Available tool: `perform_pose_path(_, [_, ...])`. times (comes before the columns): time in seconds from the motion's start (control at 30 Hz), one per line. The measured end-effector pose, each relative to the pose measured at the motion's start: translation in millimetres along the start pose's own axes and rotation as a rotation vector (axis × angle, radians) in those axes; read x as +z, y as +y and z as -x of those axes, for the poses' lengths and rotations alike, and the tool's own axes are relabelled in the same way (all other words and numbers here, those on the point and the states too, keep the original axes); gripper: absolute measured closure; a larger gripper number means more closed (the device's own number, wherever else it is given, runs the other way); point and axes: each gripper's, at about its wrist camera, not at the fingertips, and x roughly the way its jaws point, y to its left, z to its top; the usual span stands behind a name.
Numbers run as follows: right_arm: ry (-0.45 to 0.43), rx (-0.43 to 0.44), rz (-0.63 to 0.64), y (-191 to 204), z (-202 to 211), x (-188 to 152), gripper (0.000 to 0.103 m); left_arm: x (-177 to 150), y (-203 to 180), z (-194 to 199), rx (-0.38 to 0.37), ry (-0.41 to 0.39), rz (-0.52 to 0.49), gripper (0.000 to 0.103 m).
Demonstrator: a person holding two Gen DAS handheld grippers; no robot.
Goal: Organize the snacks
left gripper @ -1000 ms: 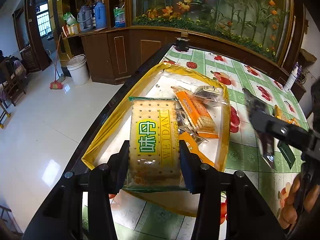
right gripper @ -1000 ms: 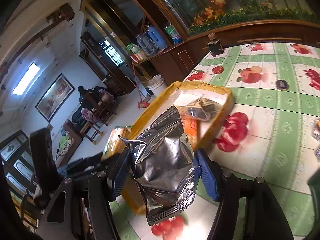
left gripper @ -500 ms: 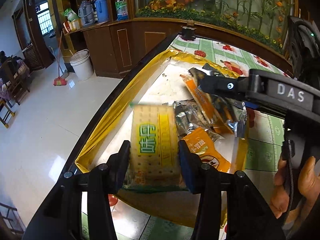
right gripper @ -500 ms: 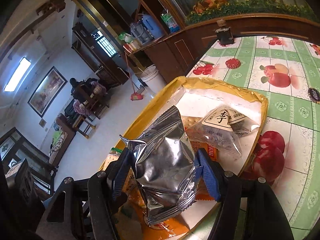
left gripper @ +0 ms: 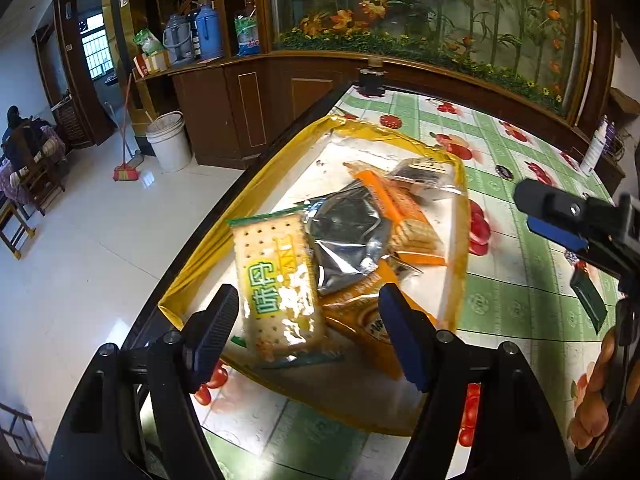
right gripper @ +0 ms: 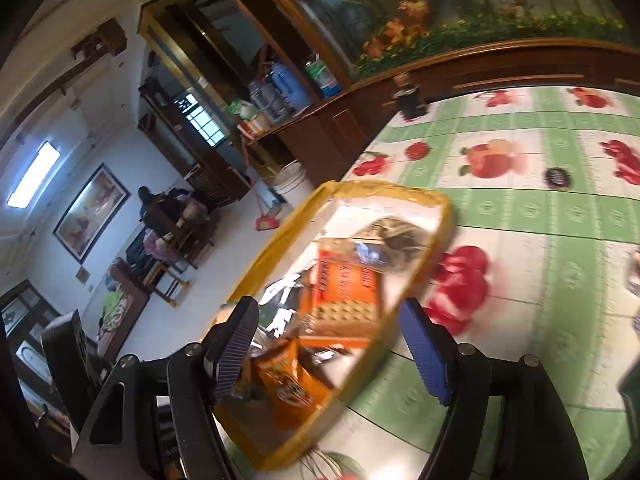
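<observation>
While the left tool is opening its jaws, the cracker pack is lying between them without touching the pads, so it is resting free inside the yellow tray, which is sitting at the left edge of the surface. Just beside the crackers, the silver foil bag is lying in the middle of the tray, partly over an orange packet. Further right, a long orange biscuit pack and a small clear packet are filling the far part of the tray.

The right tool is also opening wide, and it is holding nothing; the blurred tray is only showing behind its jaws. In the left view it is hanging over the surface to the right of the tray.

I am judging that most of the sorting is done, since five snacks are already lying in the tray. A dark green packet is still waiting on the surface near the right edge, so at least one piece is remaining.
</observation>
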Motion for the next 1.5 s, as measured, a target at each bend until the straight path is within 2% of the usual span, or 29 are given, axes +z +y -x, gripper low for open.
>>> perform_pose_path(0.47, [-0.064,-0.123,-0.151,-73.3,100.6,-55.4,0.023,-8.3,-55.8,24.4,-0.056,-0.006,-0.094,0.030])
perform_pose_path(0.9, [-0.091,-0.233,-0.214,-123.0,155.1,-94.8,0.023,-19.2,-109.1,30.8,-0.122,0.036,-0.193,0.030])
perform_pose_path(1.2, [-0.101,-0.298,-0.213,-143.3,171.8,-96.9,0.022,-18.0,-137.5,28.3,-0.172,0.066,-0.228,0.030])
perform_pose_path(1.33, [-0.106,-0.330,-0.208,-152.8,176.0,-92.8,0.022,-7.5,-160.5,24.1,-0.201,0.066,-0.260,0.030])
perform_pose_path(1.5, [-0.120,-0.369,-0.216,-166.3,183.8,-86.3,0.022,4.8,-198.8,20.2,-0.272,0.064,-0.315,0.030])
